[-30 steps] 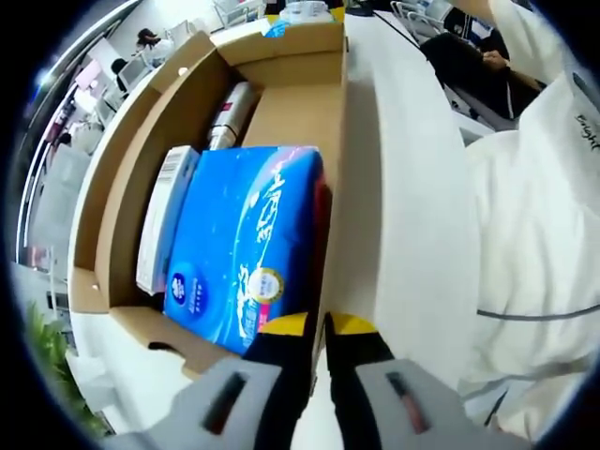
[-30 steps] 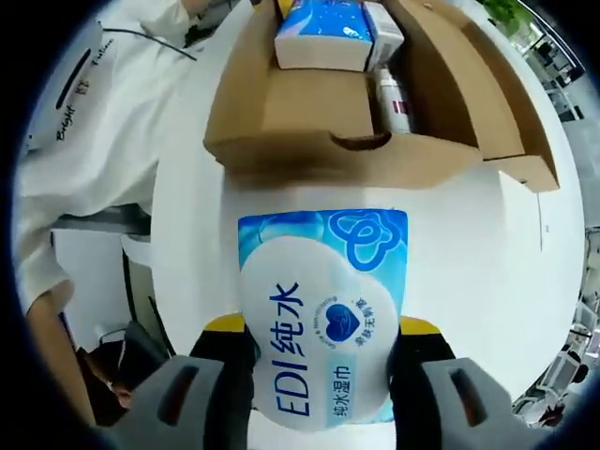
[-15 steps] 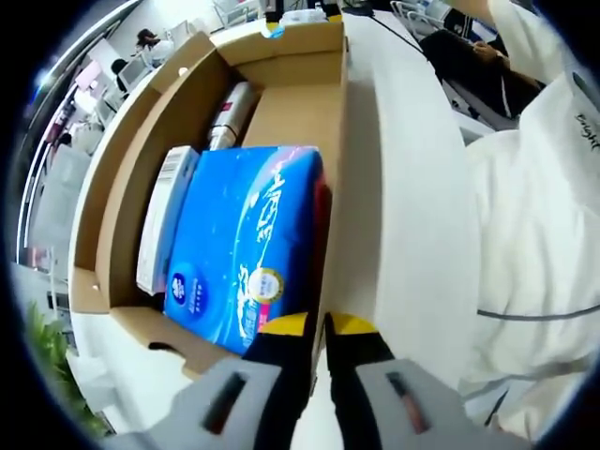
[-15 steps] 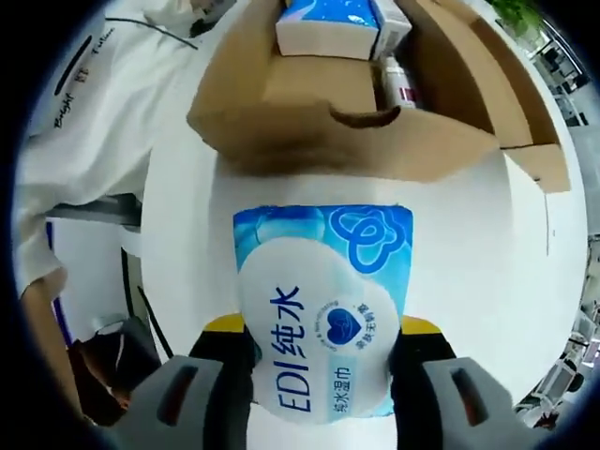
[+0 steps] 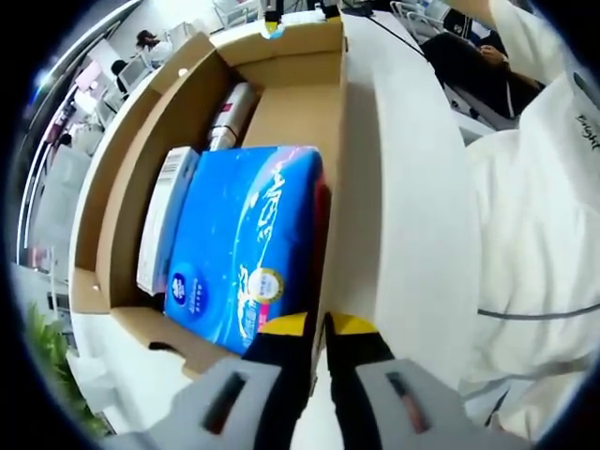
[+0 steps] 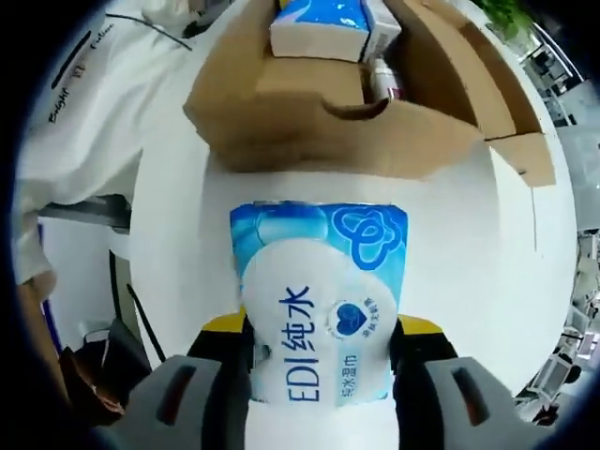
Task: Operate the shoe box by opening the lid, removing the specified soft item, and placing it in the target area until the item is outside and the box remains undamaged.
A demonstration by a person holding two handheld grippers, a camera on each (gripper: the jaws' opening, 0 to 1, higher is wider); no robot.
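The open cardboard shoe box (image 5: 281, 103) lies on a white table (image 5: 412, 187). Inside it are a blue tissue pack (image 5: 248, 244), a white carton (image 5: 164, 220) beside it and a bottle (image 5: 230, 117) further in. My left gripper (image 5: 317, 333) is shut on the box's near side wall, the thin cardboard edge pinched between its yellow-tipped jaws. My right gripper (image 6: 319, 342) is shut on a blue and white pack of wet wipes (image 6: 319, 309), held outside the box (image 6: 328, 122) over the white table (image 6: 450, 244). The tissue pack (image 6: 319, 23) shows inside the box.
A person in a white garment (image 5: 534, 216) stands close along the table's edge, with the white sleeve (image 6: 84, 103) beside the box. The box's opened lid (image 6: 469, 66) leans out to one side. Office desks and people sit far behind.
The right gripper view has shifted slightly, with the box end a little higher and the wipes pack a bit further from it. The left gripper and box stay still.
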